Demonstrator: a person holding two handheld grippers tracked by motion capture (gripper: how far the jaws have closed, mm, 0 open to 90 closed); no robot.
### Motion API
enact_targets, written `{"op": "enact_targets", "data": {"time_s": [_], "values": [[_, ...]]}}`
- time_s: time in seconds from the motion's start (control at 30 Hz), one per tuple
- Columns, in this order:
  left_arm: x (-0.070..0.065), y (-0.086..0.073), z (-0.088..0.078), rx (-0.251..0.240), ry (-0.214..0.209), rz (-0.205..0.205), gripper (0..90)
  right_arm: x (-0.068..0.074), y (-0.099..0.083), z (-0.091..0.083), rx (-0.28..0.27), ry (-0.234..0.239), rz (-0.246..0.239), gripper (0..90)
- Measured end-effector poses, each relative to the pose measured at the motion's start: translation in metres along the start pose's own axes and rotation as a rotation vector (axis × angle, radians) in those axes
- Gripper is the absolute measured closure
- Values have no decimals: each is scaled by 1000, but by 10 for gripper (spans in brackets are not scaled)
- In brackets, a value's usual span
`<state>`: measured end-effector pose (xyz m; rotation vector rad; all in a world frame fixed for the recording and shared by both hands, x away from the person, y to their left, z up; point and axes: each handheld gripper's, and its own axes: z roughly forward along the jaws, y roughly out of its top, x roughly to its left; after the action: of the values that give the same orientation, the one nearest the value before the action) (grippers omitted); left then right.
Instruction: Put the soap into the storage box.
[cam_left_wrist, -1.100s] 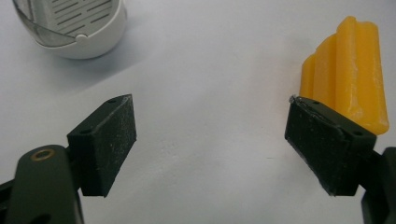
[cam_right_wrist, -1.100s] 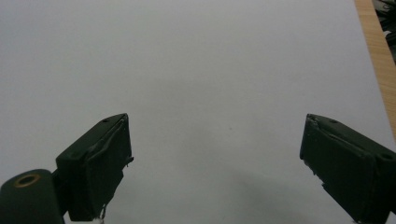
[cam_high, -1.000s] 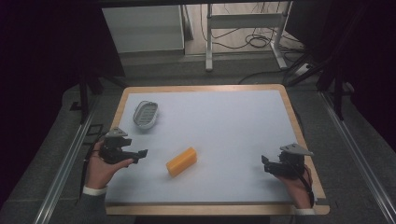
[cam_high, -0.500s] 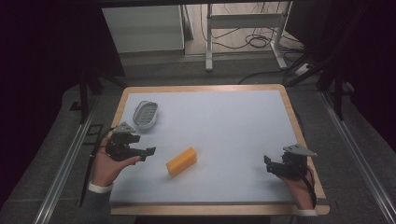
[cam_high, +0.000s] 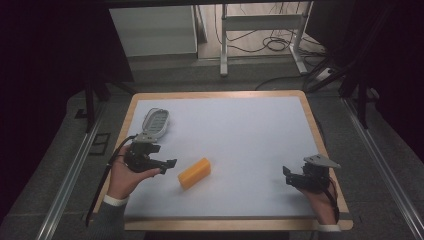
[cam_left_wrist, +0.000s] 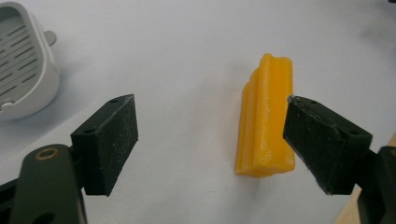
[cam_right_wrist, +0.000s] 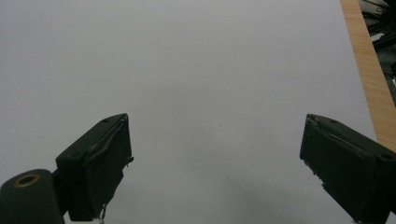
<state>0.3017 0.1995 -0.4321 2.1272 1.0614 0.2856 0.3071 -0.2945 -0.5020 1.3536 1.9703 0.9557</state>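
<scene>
From the high view, the yellow block (cam_high: 194, 173) lay on the white table (cam_high: 240, 130) toward the near left, set at a slant and apart from everything else. The left gripper (cam_high: 165, 164) was held just beside the block's left end, pointed at it, while the right gripper (cam_high: 286, 175) sat well apart at the near right corner. A grey slotted dish (cam_high: 155, 121) rested near the table's left edge, beyond the left hand (cam_high: 127, 172).

In the left gripper view, the jaws stood wide with nothing between them; the yellow block (cam_left_wrist: 266, 116) lay ahead, nearer the right-hand jaw, which overlapped its edge in the picture. Whether it touched could not be told. The block looked ridged along its length, waxy and slightly glossy, probably light and stiff but somewhat slippery. Its long flat sides, taken across the narrow width near the middle, seemed the surest hold. The grey slotted dish (cam_left_wrist: 23, 70) showed at upper left.

In the right gripper view, the jaws were also spread wide over bare white table (cam_right_wrist: 210, 84), holding nothing.
</scene>
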Motion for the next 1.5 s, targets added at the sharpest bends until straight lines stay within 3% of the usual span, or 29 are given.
{"op": "enact_targets", "data": {"time_s": [0.07,0.33,0.77,1.0,1.23,1.5], "values": [[-5,3,4,12,-2,23,181,0,0,0,2,-1,5,91],[-14,8,13,33,-13,52,181,1,-1,1,7,-3,-4,91],[-41,20,45,119,-50,118,212,-3,0,-2,-8,-16,0,91],[-46,24,56,150,-48,121,226,-5,0,-4,-13,-24,3,91],[-46,26,67,177,-54,95,236,-3,0,-2,-4,-21,-4,91],[-48,24,87,207,-66,94,231,-2,0,-2,-2,-22,-6,91]]}}
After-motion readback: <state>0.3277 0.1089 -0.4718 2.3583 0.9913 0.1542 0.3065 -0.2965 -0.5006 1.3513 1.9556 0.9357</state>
